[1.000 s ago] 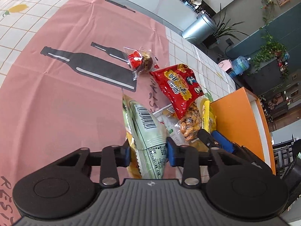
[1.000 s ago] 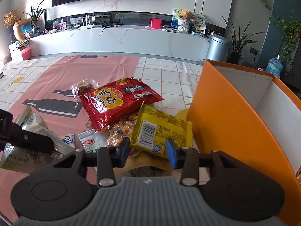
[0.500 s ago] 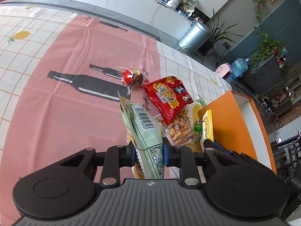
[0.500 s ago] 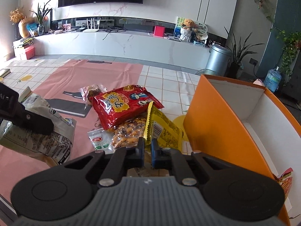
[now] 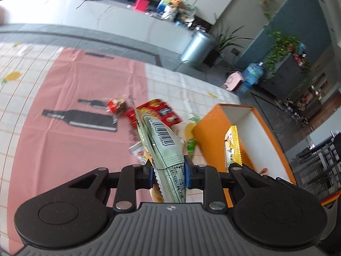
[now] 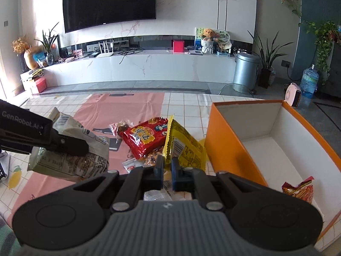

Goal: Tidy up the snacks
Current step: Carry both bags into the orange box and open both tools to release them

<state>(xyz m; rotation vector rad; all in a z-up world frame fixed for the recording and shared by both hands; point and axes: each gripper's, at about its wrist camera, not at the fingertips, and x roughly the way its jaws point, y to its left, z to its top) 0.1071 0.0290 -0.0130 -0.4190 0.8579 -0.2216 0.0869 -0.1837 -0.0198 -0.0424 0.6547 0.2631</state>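
Note:
My left gripper (image 5: 168, 171) is shut on a pale green snack bag (image 5: 164, 143) with a barcode and holds it above the table; the bag also shows in the right wrist view (image 6: 70, 155). My right gripper (image 6: 167, 170) is shut on a yellow snack packet (image 6: 183, 145), lifted beside the orange box (image 6: 226, 149); the packet shows edge-on in the left wrist view (image 5: 233, 147). A red snack bag (image 6: 145, 136), a small candy packet (image 6: 120, 125) and a bag of nuts (image 6: 151, 157) lie on the table.
The orange box (image 5: 211, 136) stands open at the right with one red snack (image 6: 300, 189) in it. The pink and white tablecloth (image 5: 64, 140) covers the table. A white sachet (image 6: 130, 165) lies near the nuts.
Both grippers have risen with their packets. The green bag and the yellow packet are higher above the table and closer to the orange box.

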